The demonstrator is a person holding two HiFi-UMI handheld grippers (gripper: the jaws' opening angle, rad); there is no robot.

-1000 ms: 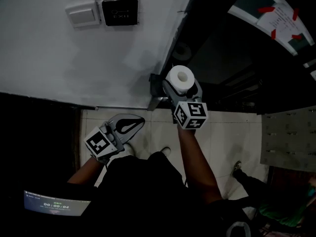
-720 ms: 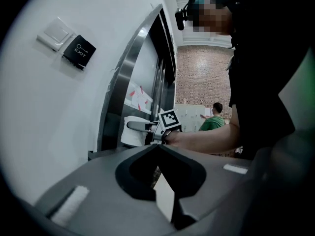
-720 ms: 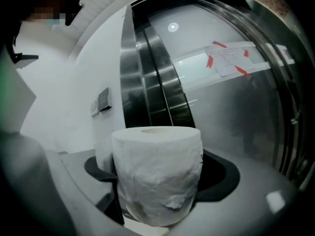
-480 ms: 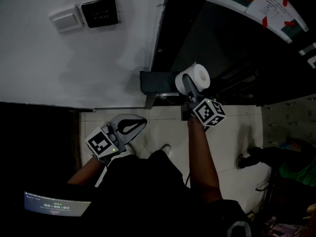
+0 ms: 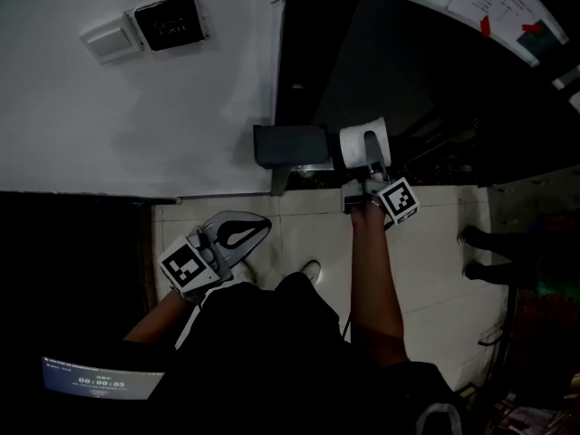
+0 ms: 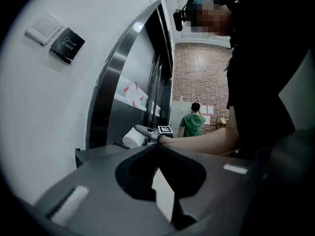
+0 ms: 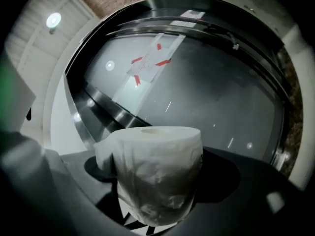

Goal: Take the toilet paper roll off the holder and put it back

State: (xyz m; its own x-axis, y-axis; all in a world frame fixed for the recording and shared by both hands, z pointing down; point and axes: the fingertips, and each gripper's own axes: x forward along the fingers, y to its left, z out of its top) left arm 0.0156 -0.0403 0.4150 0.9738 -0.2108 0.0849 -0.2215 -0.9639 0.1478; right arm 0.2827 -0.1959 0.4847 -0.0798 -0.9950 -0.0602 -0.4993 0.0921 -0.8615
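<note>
Gripping a white cylindrical toilet paper roll [image 7: 152,176] between the dark grey fingers [image 7: 54,181] of the right gripper [image 5: 365,146], spread wide, with pads pressed against the roll's crinkled sides. Showing the roll's cardboard core end turned upward in the right gripper view. Holding the roll in the air just beside the right end of a dark grey box-shaped holder [image 5: 290,145]; cannot tell whether touching it. Fixed where a white wall [image 5: 136,116] meets a dark curved glass panel [image 7: 206,82] with a paper taped on in red. Reaching forward on a bare forearm [image 5: 372,279] behind the black-and-white marker cube [image 5: 399,199]. Keeping the left gripper [image 6: 158,145] low near the body over a pale tiled floor [image 5: 426,252], fingers closed tip to tip on nothing.
</note>
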